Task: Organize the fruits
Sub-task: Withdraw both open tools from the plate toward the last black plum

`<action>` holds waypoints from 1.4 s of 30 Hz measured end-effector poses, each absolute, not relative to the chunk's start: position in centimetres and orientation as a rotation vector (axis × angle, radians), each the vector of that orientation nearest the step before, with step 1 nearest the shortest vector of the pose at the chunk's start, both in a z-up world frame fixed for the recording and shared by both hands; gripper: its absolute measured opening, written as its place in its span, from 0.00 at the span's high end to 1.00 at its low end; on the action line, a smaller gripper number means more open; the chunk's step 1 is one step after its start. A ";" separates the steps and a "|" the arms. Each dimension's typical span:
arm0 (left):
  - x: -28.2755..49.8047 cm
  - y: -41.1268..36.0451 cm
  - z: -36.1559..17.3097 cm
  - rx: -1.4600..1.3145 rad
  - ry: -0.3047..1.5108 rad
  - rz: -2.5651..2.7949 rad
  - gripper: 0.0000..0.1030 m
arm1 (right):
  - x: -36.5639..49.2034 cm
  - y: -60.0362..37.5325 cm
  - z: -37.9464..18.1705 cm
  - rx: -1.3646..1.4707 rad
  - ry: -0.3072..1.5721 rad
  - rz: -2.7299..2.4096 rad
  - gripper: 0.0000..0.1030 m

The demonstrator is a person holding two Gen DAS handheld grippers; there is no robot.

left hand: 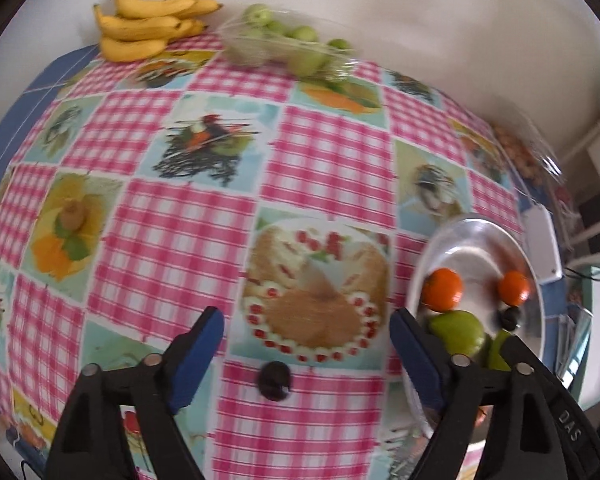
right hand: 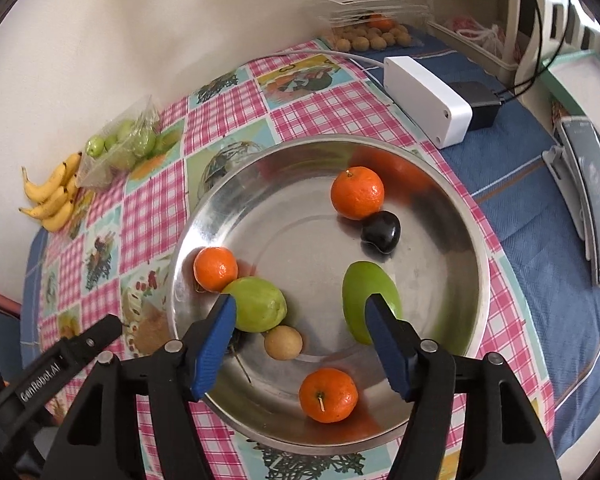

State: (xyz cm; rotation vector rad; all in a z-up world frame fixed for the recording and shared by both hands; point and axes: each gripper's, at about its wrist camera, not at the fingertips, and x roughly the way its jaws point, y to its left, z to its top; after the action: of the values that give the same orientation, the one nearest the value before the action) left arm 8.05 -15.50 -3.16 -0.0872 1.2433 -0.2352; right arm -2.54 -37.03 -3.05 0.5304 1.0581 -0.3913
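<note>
Fruits: in steel bowl (right hand: 476,216) on checked surface (left hand: 172,240) | bowl count: 3 oranges (right hand: 357,192), 2 green fruits (right hand: 258,304), 1 dark plum (right hand: 381,232), 1 small tan fruit (right hand: 283,342) | bowl centre bare | left gripper (left hand: 306,344) fingers spread, empty, above a dark fruit (left hand: 275,380) beside the bowl | right gripper (right hand: 300,324) fingers apart, pinching nothing | bananas (left hand: 148,24) at far wall edge

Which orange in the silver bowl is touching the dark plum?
The orange at the far side of the silver bowl rests against the dark plum. The other two don't: one leans on a green fruit, one sits alone.
</note>
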 end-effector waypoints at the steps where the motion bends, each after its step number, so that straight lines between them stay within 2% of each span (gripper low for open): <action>1: 8.1 -15.2 -3.4 -0.089 1.248 -0.224 0.11 | -2.4 -36.9 -3.2 0.516 1.067 -0.392 0.33; 4: 8.3 -14.7 -3.6 -0.080 1.246 -0.188 0.02 | -2.1 -36.6 -3.7 0.499 1.088 -0.393 0.31; 5: 8.2 -14.6 -3.6 -0.074 1.243 -0.181 0.01 | -2.0 -36.5 -3.7 0.484 1.088 -0.396 0.23; 6: 8.3 -14.5 -3.7 -0.066 1.241 -0.174 0.01 | -2.0 -36.4 -3.7 0.477 1.093 -0.398 0.21; 14: 8.3 -14.2 -3.8 0.006 1.202 -0.122 0.00 | -2.0 -36.2 -3.6 0.445 1.085 -0.418 0.20; 15: 8.3 -14.3 -3.8 0.024 1.194 -0.113 0.00 | -2.0 -36.2 -3.5 0.439 1.079 -0.424 0.18; 16: 8.3 -14.3 -3.9 0.040 1.191 -0.106 0.00 | -2.0 -36.2 -3.5 0.434 1.077 -0.429 0.07; 17: 8.4 -14.4 -4.1 0.059 1.196 -0.100 0.00 | -2.0 -36.2 -3.4 0.425 1.075 -0.435 0.02; 42: 7.6 -13.0 -3.2 0.074 1.194 -0.138 0.00 | -2.3 -34.7 -3.5 0.338 1.122 -0.417 0.01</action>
State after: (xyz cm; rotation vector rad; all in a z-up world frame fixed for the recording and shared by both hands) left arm 7.64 -12.98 -3.23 0.0744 1.1937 -0.1376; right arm -2.32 -34.67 -3.47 0.3384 1.1220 -0.4175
